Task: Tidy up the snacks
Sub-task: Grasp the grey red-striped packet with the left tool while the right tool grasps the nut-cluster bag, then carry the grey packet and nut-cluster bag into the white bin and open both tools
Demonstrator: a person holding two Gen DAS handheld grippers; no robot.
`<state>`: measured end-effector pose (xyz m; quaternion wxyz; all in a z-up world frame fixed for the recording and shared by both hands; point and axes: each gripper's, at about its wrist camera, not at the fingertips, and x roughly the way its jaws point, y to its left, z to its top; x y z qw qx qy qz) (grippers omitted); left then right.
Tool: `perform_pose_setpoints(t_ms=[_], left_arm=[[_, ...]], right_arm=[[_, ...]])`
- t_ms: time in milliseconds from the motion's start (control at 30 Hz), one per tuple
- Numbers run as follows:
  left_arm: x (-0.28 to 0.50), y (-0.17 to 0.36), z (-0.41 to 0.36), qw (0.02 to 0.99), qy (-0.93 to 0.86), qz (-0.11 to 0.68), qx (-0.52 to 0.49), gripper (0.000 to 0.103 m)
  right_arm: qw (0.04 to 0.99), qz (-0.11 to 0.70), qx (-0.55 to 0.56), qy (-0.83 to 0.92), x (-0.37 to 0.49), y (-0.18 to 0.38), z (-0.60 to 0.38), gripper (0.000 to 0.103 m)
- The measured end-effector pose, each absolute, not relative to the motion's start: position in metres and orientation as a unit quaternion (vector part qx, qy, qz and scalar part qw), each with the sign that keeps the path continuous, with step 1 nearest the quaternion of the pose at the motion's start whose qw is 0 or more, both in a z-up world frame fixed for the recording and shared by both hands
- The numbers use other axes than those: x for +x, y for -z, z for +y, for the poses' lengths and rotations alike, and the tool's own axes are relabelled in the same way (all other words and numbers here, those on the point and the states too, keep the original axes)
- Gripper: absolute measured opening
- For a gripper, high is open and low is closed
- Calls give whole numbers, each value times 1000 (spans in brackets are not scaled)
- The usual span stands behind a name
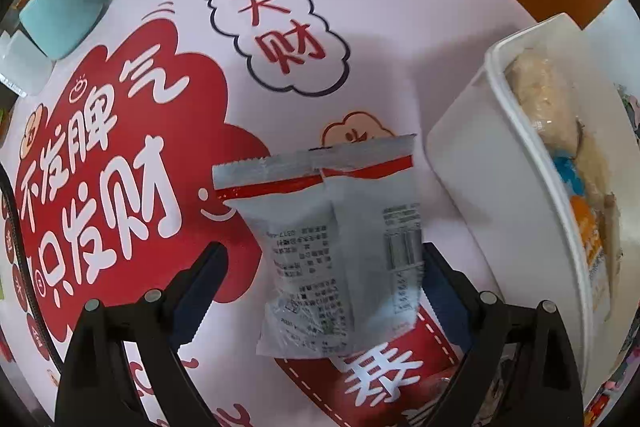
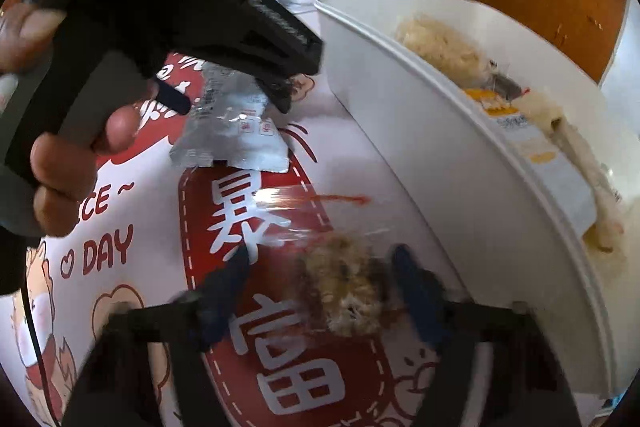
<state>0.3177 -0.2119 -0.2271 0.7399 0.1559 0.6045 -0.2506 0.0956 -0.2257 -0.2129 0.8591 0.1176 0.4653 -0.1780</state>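
- Left wrist view: the left claw [image 1: 320, 291] stands wide and released, one finger on each side of a silver packet [image 1: 340, 251] lying flat on the bench [image 1: 400, 39]. From here I can't see either pad pressing it.
- The packet is face down, print side up, with a red stripe and a crimped seal at its far end. It looks light, thin and crinkly, so probably slick foil that buckles instead of resisting. I'd pinch across the puffy middle, not the flat seal, and go easy in case whatever's inside is brittle.
- The white bin [image 1: 472, 195] sits just right of it and already has a few wrapped snacks [image 1: 536, 95] in it, so that looks like the drop spot.
- Right wrist view: the right claw [image 2: 320, 291] sits about half closed around a clear-wrapped snack [image 2: 348, 291], a brownish crumbly lump. It's blurry, so I can't tell whether the pads are biting yet or just bracketing it.
- That snack is on the bench right by the bin wall [image 2: 400, 131]. The clear film looks slippery and loose, and the lump looks crushable. I'd grip the solid lump itself, gently, since a loose film end would likely slide out.
- The other claw shows up top left here, held by a hand [image 2: 72, 155], hovering over the silver packet [image 2: 236, 131].
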Motion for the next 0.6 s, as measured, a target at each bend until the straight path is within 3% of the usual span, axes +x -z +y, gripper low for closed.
perform_pose_setpoints(t_ms=[67,167,267,333,600], left_arm=[[322,232,-209,739,244,612,143,92],[324,236,-202,736,242,622,115,69],[323,232,-195,739,245,619,99,63],[321,228,-190,743,243,617,97,54],[296,186,-168,764,247,589,89,50]], right_arm=[[858,465,142,167,94,214,-232,51],[857,464,150,163,92,213,-234,50],[857,464,154,160,90,214,-236,50],[858,463,160,156,87,213,-239,50],[871,442,163,136,73,185,-235,50]])
